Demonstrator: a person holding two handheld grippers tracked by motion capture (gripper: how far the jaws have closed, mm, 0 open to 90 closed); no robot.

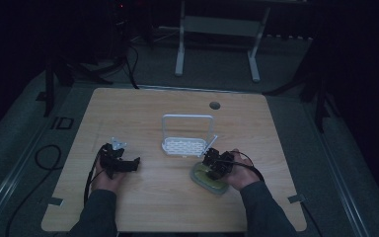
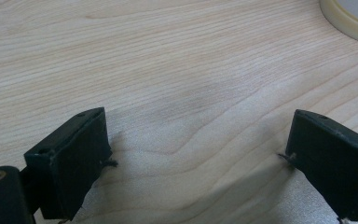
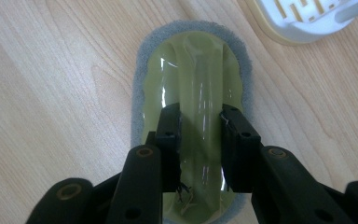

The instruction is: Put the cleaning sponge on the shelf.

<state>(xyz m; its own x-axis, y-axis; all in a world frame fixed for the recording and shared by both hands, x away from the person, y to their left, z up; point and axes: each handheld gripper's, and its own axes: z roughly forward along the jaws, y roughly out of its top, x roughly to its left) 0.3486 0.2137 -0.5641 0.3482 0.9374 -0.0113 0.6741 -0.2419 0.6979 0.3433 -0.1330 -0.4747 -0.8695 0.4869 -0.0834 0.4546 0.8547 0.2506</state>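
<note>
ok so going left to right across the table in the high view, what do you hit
left gripper → white rack → right gripper, jaws on either side of the raised handle of the scrubbing sponge. The sponge lies under the right gripper, so it has no separate place in the order.

Looks like a dim lab or studio: lone wooden table [image 1: 143, 197], dark stands [image 1: 54, 79], cables [image 1: 44, 158] across grey carpet [image 1: 217, 69].
</note>
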